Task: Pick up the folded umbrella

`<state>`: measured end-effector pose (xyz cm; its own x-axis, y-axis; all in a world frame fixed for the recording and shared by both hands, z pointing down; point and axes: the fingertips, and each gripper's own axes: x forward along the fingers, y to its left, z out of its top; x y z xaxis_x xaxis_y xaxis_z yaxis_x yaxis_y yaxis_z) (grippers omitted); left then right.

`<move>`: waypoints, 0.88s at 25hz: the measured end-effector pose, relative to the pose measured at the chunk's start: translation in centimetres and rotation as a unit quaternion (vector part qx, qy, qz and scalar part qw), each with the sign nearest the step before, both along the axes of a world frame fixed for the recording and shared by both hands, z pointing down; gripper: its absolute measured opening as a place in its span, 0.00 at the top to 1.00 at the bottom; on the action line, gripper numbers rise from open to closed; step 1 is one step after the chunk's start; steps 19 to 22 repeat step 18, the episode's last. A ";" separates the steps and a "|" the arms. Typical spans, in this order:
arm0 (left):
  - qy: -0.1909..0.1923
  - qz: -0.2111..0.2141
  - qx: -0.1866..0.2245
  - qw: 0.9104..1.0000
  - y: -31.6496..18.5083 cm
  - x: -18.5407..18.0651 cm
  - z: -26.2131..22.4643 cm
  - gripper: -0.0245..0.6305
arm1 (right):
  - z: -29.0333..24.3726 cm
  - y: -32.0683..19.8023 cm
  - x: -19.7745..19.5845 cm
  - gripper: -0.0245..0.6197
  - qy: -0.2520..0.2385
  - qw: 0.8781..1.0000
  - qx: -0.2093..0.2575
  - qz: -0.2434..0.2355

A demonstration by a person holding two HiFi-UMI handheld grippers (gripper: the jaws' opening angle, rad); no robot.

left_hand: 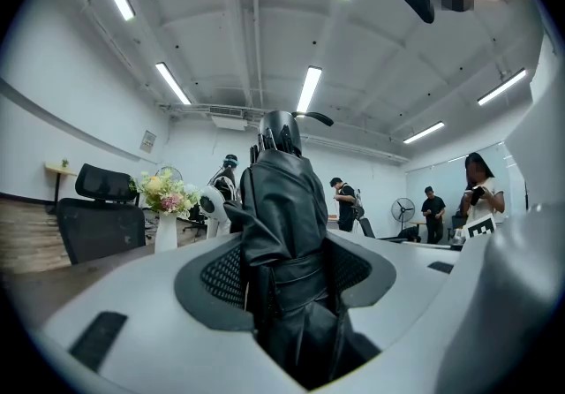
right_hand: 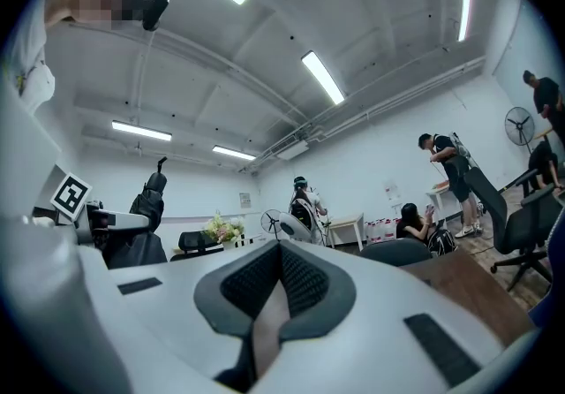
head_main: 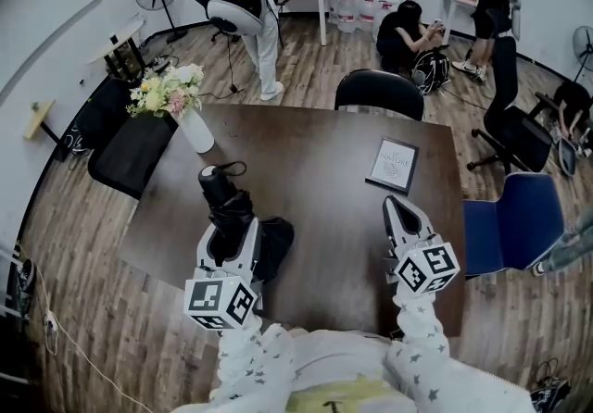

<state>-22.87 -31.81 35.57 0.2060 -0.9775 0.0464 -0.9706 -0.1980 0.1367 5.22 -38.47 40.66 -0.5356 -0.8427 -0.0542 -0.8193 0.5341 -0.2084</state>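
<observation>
The folded umbrella [head_main: 225, 196] is black, with a short handle and a wrist loop at its far end. My left gripper [head_main: 232, 228] is shut on it over the near left part of the brown table [head_main: 315, 156]. In the left gripper view the umbrella [left_hand: 281, 207] stands between the two dark pads [left_hand: 221, 276], its handle pointing up, and its folds fill the gap. My right gripper [head_main: 400, 209] hovers over the table's near right part. Its jaws are shut with nothing between them [right_hand: 278, 264]. The right gripper view shows the umbrella [right_hand: 148, 200] far to the left.
A white vase of flowers [head_main: 181, 98] stands at the table's far left corner. A framed card [head_main: 393, 164] lies at the far right. A black chair [head_main: 378, 92] is behind the table, another [head_main: 130, 152] at its left, a blue one [head_main: 514, 221] at its right. Several people are at the back.
</observation>
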 end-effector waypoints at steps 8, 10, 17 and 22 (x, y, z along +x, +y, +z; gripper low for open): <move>-0.016 0.009 -0.003 1.000 0.1 0.4 0.1 0.58 | -0.3 0.3 0.1 0.93 0.008 1.000 0.015 0.007; -0.017 0.010 -0.004 1.000 0.1 0.3 0.1 0.58 | -0.3 0.4 -0.1 0.93 0.011 1.000 0.017 0.007; -0.026 0.010 -0.008 1.000 -0.1 0.8 0.1 0.58 | -0.2 0.3 0.2 0.93 0.015 1.000 0.016 0.006; -0.027 0.010 -0.009 1.000 -0.1 0.9 0.2 0.58 | -0.2 0.2 0.3 0.93 0.015 1.000 0.016 0.006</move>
